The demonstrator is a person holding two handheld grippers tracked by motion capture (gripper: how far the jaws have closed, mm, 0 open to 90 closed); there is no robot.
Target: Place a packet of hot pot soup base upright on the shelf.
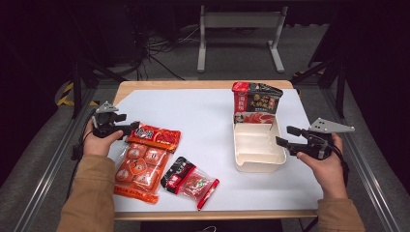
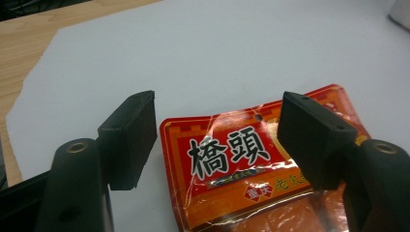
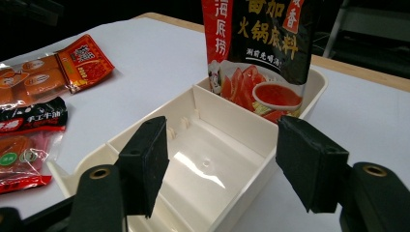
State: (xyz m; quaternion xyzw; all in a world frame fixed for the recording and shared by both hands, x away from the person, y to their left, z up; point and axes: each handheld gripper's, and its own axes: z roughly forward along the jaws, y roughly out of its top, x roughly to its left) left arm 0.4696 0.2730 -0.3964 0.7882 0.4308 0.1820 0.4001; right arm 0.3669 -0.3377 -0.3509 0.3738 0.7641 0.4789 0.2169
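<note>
Your left gripper stood wide open, empty, astride the orange packet's top edge, well left of the tray. The packet looked light, floppy, slick; its sealed edge seemed the best hold.

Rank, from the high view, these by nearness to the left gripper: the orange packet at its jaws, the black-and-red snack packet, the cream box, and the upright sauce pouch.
From the left gripper:
1. Orange packet, right at its jaws.
2. Black-and-red snack packet, near the front edge.
3. Cream box, across the table on the right.
4. Upright sauce pouch, in the box's far end.
</note>
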